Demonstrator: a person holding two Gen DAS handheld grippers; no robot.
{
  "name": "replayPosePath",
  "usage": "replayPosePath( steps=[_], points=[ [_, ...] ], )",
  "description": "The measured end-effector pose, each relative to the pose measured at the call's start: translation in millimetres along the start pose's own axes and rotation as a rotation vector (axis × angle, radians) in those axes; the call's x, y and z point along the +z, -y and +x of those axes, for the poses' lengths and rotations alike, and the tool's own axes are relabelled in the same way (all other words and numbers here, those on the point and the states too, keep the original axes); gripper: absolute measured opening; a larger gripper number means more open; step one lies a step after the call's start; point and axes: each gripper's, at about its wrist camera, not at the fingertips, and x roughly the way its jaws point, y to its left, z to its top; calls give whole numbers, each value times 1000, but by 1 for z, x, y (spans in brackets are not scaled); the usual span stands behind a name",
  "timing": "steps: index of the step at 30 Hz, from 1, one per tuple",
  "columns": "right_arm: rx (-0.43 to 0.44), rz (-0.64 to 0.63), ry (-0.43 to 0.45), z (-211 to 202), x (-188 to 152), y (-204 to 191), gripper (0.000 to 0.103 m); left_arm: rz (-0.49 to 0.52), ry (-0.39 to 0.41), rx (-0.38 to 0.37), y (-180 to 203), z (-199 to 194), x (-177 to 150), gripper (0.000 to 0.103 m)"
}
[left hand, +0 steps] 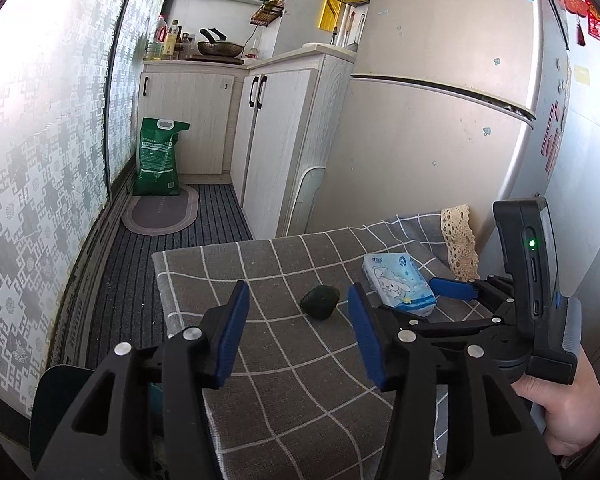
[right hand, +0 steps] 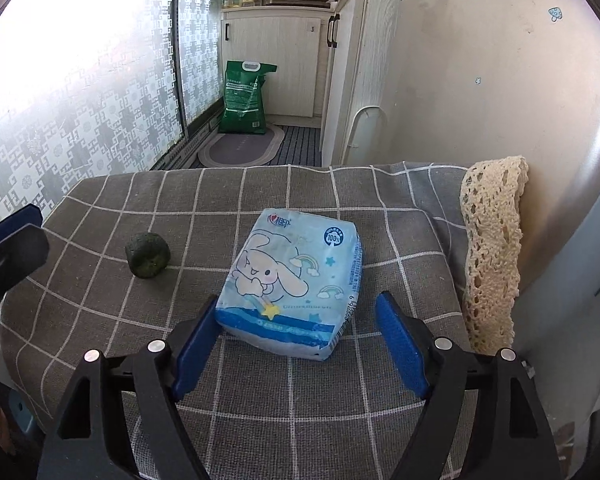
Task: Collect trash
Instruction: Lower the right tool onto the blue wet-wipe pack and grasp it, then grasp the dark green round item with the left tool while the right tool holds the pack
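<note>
Checked cloth point(right hand: 260, 420): tissue pack point(right hand: 292, 280) beside dark lump point(right hand: 147, 255); both jaws released, empty.

Bright patterned window point(left hand: 40, 128), pale cabinets point(left hand: 260, 128), fridge point(left hand: 440, 100), striped floor mat point(left hand: 216, 212).

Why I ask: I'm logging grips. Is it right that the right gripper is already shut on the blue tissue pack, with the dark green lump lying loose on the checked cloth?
Not quite. The right gripper is open: in the right wrist view its blue pads stand either side of the tissue pack without pressing it. The dark green lump does lie loose on the checked cloth.
</note>
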Motion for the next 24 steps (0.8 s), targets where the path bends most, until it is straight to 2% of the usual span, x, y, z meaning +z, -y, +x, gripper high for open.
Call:
replayPosePath(
  steps=[6,8,13,20,24],
  points=[
    [48,2,15,0,0,11,62,52,-39,9,15,14,-2,56],
    [59,-3,22,0,0,12,52,56,-55,17,17,20,-3,57],
    [112,-8,40,-7,-1,20,49,97,-92,56,26,34,-4,57],
    [180,21,95,-37,-1,34,49,119,-170,102,32,57,-7,56],
    [206,52,97,-46,-4,49,49,129,-199,149,36,65,-7,51]
  ],
)
